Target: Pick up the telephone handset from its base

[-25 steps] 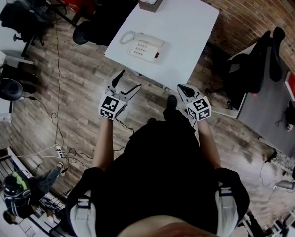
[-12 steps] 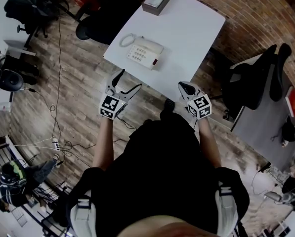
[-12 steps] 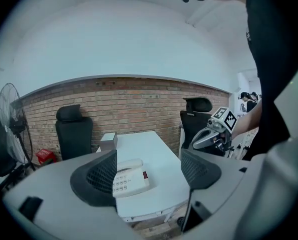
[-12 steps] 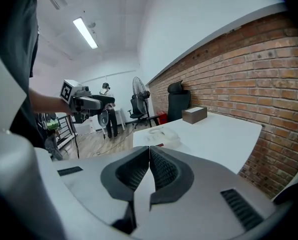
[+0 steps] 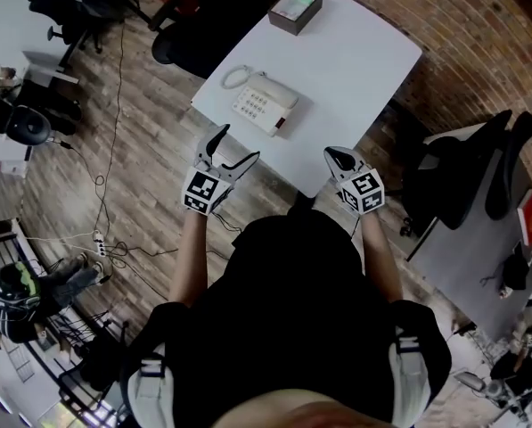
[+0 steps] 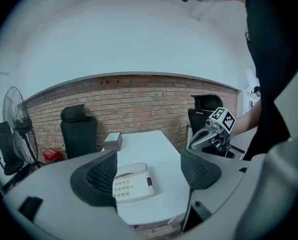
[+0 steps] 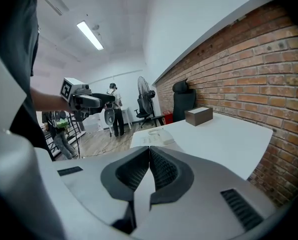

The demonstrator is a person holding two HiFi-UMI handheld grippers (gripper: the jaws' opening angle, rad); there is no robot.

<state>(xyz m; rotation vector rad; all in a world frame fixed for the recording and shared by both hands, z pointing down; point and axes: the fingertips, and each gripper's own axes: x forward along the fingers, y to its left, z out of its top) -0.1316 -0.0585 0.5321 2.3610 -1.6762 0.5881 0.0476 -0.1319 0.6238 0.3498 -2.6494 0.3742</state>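
A cream telephone (image 5: 262, 107) lies near the front left of the white table (image 5: 355, 69), with its handset (image 5: 275, 91) resting on the base and the cord looped at the back left. In the left gripper view the telephone (image 6: 132, 182) shows between the jaws, still some way off. My left gripper (image 5: 236, 144) hangs open just short of the table's near edge, holding nothing. The right gripper (image 5: 339, 158) is shut and empty at the table's near right edge. In the right gripper view the pads (image 7: 161, 168) meet, and the telephone (image 7: 156, 134) lies beyond them.
A small grey box (image 5: 296, 9) stands at the table's far end. A brick wall runs along the right. Office chairs (image 5: 466, 163) stand right of and behind the table. Cables (image 5: 114, 150) trail over the wooden floor at the left, and a person (image 5: 16, 297) stands there.
The table and telephone have drifted right and slightly nearer in the head view as the person moves up. Both grippers keep their poses, left open, right shut.
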